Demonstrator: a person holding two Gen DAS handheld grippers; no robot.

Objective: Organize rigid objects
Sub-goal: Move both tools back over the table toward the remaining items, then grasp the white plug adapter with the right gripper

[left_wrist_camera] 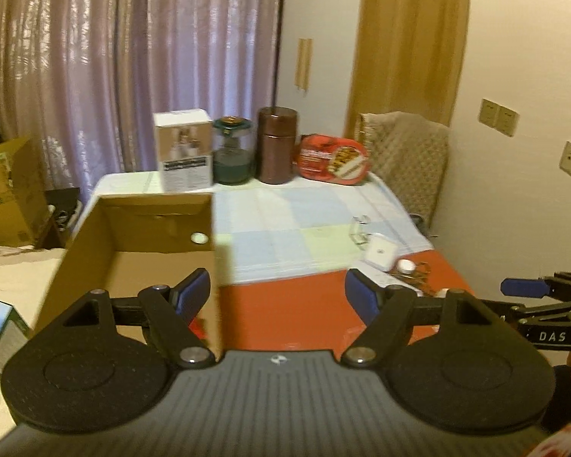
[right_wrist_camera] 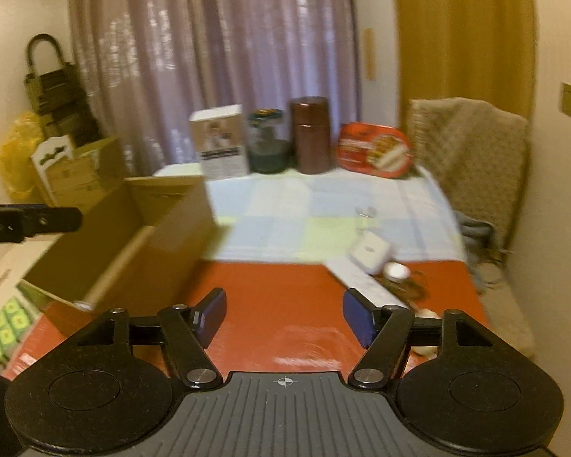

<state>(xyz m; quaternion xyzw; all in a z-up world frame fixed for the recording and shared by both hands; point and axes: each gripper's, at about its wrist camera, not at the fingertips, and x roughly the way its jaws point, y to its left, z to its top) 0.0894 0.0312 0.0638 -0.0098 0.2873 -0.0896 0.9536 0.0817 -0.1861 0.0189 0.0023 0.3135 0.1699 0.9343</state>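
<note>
Both grippers hang over the red table (right_wrist_camera: 285, 297) with their blue pads spread and nothing between them: the left gripper (left_wrist_camera: 278, 297) beside the open cardboard box (left_wrist_camera: 133, 236), the right gripper (right_wrist_camera: 283, 314) over bare tabletop. Along the far edge, on a checked cloth (left_wrist_camera: 285, 228), stand a white carton (left_wrist_camera: 182, 152), a green jar (left_wrist_camera: 233, 152), a brown canister (left_wrist_camera: 277, 144) and a red tin (left_wrist_camera: 331, 160). Small white items lie near the cloth's right corner.

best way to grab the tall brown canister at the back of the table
Grip the brown canister across its round body, below the lid seam, coming level from the front. It stands upright, with a glass jar close on one side and a red tin on the other, so a side approach looks blocked.
</note>
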